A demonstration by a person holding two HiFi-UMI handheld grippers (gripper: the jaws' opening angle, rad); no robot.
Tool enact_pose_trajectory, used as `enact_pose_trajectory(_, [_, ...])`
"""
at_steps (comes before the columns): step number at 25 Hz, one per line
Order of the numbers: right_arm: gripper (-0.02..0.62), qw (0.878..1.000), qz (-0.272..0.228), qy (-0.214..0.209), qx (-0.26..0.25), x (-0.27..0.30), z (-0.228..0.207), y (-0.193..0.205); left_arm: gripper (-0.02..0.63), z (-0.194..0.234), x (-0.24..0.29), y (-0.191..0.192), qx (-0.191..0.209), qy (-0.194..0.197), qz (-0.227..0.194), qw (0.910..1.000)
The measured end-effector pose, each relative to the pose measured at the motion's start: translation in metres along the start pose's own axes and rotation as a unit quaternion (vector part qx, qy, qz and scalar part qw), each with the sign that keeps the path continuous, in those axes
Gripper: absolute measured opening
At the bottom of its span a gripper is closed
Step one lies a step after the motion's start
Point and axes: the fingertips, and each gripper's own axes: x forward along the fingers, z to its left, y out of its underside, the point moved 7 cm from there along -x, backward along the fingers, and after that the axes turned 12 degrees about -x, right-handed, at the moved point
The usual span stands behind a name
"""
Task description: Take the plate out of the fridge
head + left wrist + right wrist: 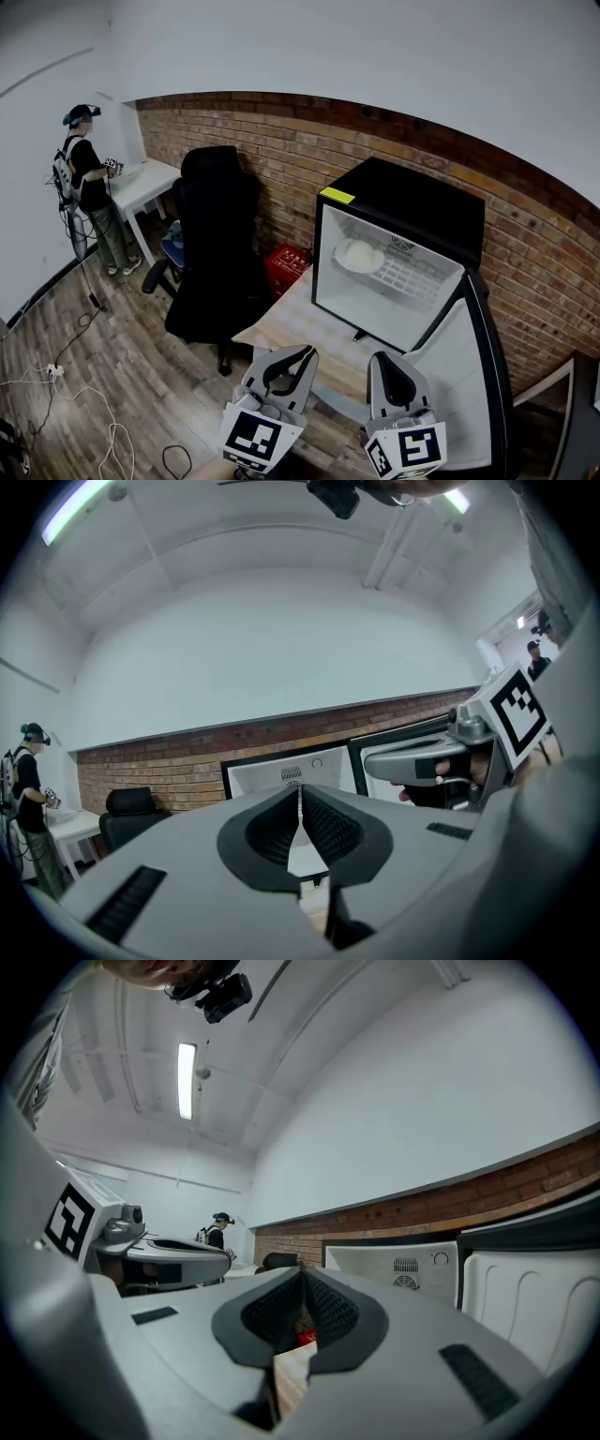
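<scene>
My left gripper point(300, 794) and right gripper point(302, 1279) are both pinched closed, holding nothing. The plate point(359, 255) sits on the shelf in the open fridge point(412, 211), well ahead. I should spread 1 pair before reaching its rim.

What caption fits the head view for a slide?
Left gripper and right gripper, jaws shut, face an open fridge holding a plate on its shelf; black chair beside.

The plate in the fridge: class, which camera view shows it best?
The head view: it looks into the open fridge, showing the white plate on the wire shelf. Both gripper views show only the fridge's interior; no plate is visible.
</scene>
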Motion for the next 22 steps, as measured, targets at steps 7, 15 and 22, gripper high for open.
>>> enact_pose_trajectory(7, [0.032, 0.999, 0.013, 0.029, 0.005, 0.056, -0.019, 0.014, 0.023, 0.042, 0.056, 0.005, 0.003, 0.034, 0.006, 0.9994])
enact_pose_trajectory(15, [0.032, 0.996, 0.031, 0.083, -0.001, 0.109, -0.050, 0.018, 0.025, 0.081, 0.128, 0.005, -0.009, 0.088, 0.017, 0.9959])
enact_pose_trajectory(22, [0.032, 0.990, 0.040, 0.133, -0.009, 0.153, -0.069, 0.015, 0.025, 0.113, 0.179, -0.003, -0.004, 0.143, 0.017, 0.9896])
